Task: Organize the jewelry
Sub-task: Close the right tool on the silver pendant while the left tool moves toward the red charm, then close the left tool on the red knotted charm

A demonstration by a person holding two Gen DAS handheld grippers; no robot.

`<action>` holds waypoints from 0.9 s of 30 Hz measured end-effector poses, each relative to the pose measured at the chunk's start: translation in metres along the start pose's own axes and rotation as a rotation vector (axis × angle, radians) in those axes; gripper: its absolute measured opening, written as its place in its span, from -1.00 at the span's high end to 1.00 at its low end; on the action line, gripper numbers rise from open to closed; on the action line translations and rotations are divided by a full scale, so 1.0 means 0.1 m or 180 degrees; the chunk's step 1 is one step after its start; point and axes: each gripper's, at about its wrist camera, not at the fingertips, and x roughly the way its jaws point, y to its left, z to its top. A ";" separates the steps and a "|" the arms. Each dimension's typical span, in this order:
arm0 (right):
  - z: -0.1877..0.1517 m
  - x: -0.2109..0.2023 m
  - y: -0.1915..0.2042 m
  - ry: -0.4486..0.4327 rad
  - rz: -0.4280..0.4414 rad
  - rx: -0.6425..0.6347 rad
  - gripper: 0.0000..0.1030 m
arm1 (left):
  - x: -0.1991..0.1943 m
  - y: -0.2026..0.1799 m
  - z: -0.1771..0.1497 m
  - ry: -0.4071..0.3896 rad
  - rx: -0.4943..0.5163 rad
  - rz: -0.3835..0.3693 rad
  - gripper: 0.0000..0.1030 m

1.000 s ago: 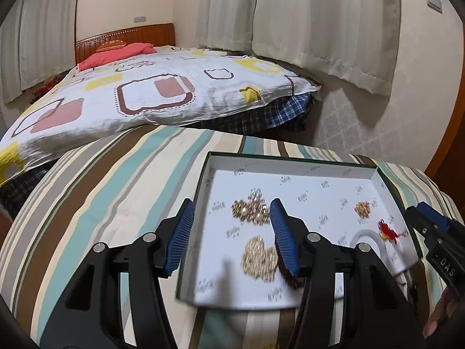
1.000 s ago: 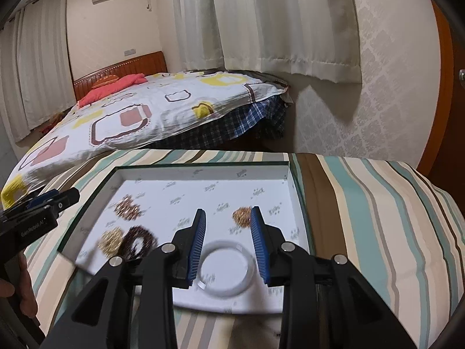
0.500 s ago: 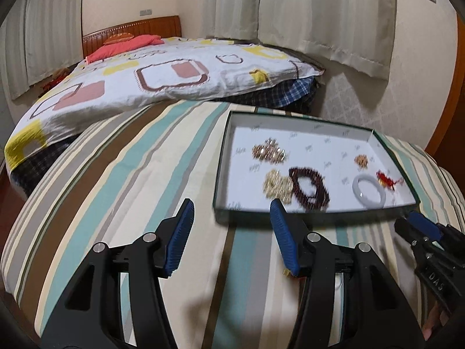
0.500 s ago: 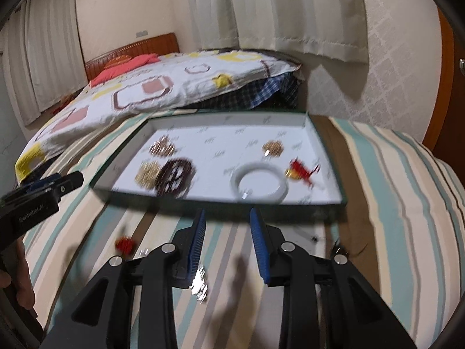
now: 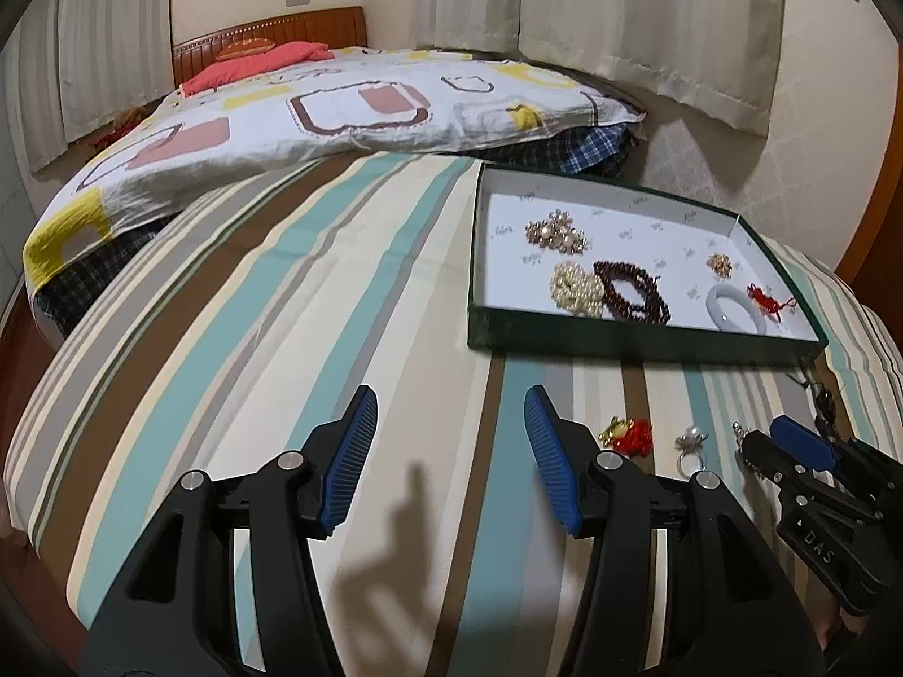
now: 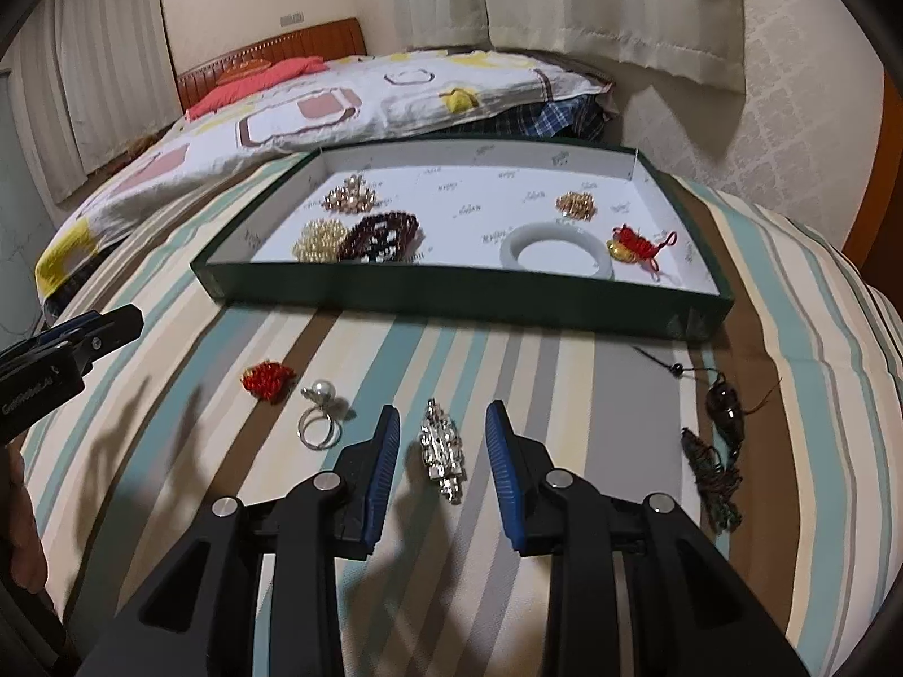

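Note:
A shallow dark green tray (image 6: 451, 290) lies on the striped cloth. It holds a white bangle (image 6: 556, 248), a dark bead bracelet (image 6: 381, 234), a pearl cluster (image 6: 319, 240), gold pieces and a red knot charm (image 6: 635, 242). In front of the tray, on the cloth, are a silver brooch (image 6: 443, 460), a pearl ring (image 6: 319, 412), a red charm (image 6: 268, 378) and a dark corded pendant (image 6: 725, 406). My right gripper (image 6: 443, 412) is open with the brooch lying between its fingers, untouched. My left gripper (image 5: 451, 400) is open over bare cloth, left of the red charm (image 5: 632, 435).
A bed with a patterned quilt (image 5: 338, 107) and a wooden headboard (image 5: 271, 34) stands behind the striped surface. Curtains (image 5: 649, 17) and a wall are at the back right. A dark green tassel cord (image 6: 711, 474) lies at the right, near the pendant.
Both grippers have drawn back from over the tray and sunk lower, to the cloth in front of it. The loose pieces came into view. Neither jaw opening has changed.

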 end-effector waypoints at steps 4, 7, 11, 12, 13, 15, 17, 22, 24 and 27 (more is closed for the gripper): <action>-0.02 0.03 -0.01 0.0082 -0.0003 0.0006 0.37 | 0.01 -0.03 -0.02 0.0014 0.0017 -0.0010 -0.03; -0.03 0.05 -0.02 0.0122 0.0004 0.0013 0.37 | 0.01 -0.06 -0.03 0.0017 0.0038 -0.0015 -0.03; -0.03 0.05 -0.01 0.0133 -0.0028 -0.0039 0.56 | 0.04 -0.08 -0.05 0.0046 0.0044 -0.0019 -0.03; -0.03 0.05 -0.02 0.0133 -0.0028 -0.0037 0.61 | 0.04 -0.08 -0.05 0.0052 0.0045 -0.0021 -0.03; -0.03 0.05 -0.03 0.0132 -0.0022 -0.0032 0.68 | 0.05 -0.09 -0.06 0.0059 0.0050 -0.0025 -0.03; -0.03 0.04 -0.03 0.0132 -0.0008 -0.0038 0.68 | 0.05 -0.11 -0.07 0.0069 0.0063 -0.0032 -0.03; -0.04 0.03 -0.04 0.0121 -0.0010 -0.0033 0.68 | 0.06 -0.14 -0.08 0.0079 0.0080 -0.0046 -0.03; -0.01 -0.04 -0.12 0.0044 -0.0079 -0.0020 0.68 | 0.07 -0.24 -0.11 0.0097 0.0148 -0.0095 -0.03; 0.00 -0.07 -0.18 0.0015 -0.0116 0.0005 0.68 | 0.07 -0.30 -0.11 0.0106 0.0180 -0.0127 -0.03; 0.01 -0.11 -0.29 -0.0007 -0.0151 0.0069 0.68 | 0.09 -0.39 -0.12 0.0122 0.0226 -0.0167 -0.03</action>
